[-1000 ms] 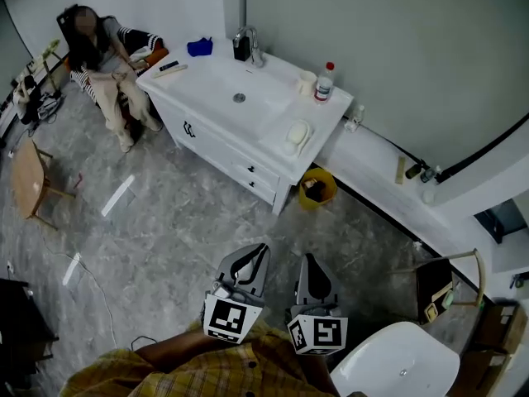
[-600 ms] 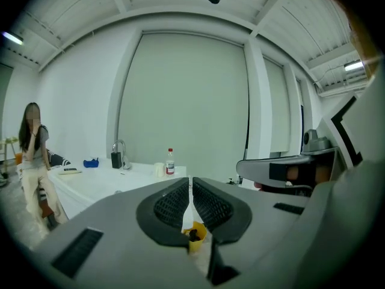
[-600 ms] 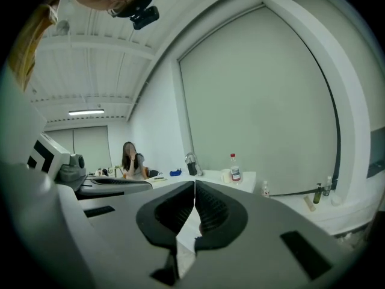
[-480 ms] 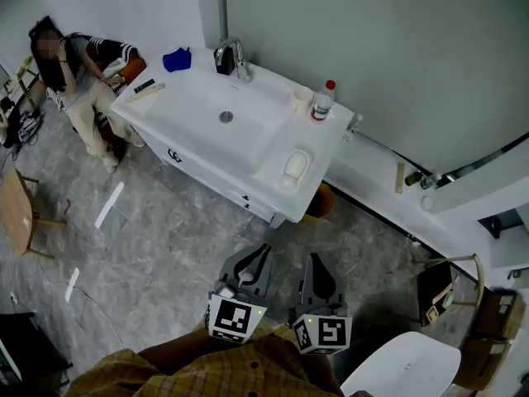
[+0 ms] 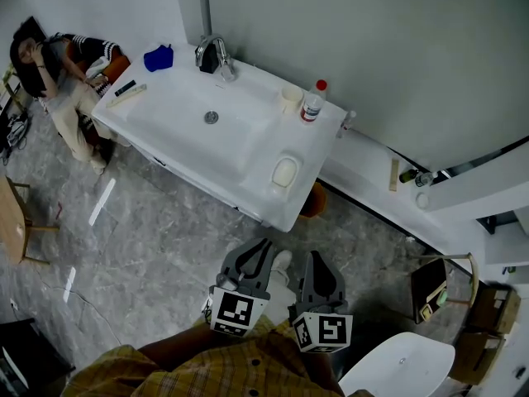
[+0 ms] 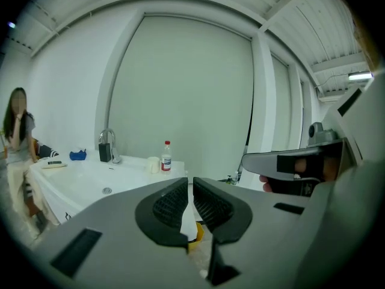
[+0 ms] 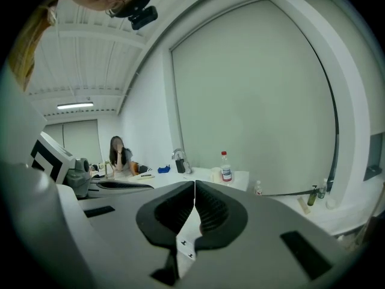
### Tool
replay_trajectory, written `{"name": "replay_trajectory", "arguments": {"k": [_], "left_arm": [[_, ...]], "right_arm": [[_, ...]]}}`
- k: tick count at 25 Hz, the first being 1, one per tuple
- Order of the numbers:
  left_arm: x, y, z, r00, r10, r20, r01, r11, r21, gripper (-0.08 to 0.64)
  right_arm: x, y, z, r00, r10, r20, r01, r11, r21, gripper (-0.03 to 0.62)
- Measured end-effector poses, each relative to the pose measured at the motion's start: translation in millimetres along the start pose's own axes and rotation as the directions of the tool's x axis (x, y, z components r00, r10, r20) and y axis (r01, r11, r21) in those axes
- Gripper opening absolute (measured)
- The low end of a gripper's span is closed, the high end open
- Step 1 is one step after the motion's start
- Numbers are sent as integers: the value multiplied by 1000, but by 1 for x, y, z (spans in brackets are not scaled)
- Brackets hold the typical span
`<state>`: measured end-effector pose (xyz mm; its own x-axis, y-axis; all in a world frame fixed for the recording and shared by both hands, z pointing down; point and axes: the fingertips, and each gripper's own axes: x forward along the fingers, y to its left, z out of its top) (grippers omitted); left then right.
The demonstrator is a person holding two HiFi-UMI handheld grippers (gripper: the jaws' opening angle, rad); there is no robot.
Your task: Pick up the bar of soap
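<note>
Holds the grey left gripper and grey right gripper clenched, empty, well apart from the white vanity top. Shows the pale oval bar of soap near its front right corner.

A white vanity is standing against the wall, a faucet rising at its back edge near a blue cloth. A cup and a red-capped bottle are standing side by side at the right end. Soap is lying in a dish near the front edge.
</note>
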<state>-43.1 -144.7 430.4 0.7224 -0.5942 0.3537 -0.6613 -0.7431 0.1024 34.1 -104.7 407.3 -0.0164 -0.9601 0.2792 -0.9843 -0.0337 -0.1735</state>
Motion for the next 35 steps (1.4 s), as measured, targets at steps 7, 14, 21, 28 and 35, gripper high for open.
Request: {"name": "replay_trajectory", "arguments": {"k": [7, 14, 21, 28, 35], "left_arm": [[67, 10, 12, 998, 57, -29, -57, 998, 21, 57], [130, 17, 8, 985, 109, -134, -108, 994, 18, 127], [179, 28, -14, 956, 175, -236, -167, 985, 51, 192], [224, 60, -43, 908, 216, -358, -192, 976, 102, 218], [264, 86, -77, 876, 209, -436, -188, 978, 90, 242]], "right_arm": [[53, -38, 8, 996, 85, -13, -85, 996, -1, 21], [95, -81, 10, 991, 122, -63, -120, 992, 34, 21], [125, -110, 6, 979, 189, -77, -180, 978, 109, 21], [150, -117, -6, 970, 211, -122, -194, 971, 139, 21], [163, -113, -20, 970, 178, -168, -157, 979, 131, 21]]}}
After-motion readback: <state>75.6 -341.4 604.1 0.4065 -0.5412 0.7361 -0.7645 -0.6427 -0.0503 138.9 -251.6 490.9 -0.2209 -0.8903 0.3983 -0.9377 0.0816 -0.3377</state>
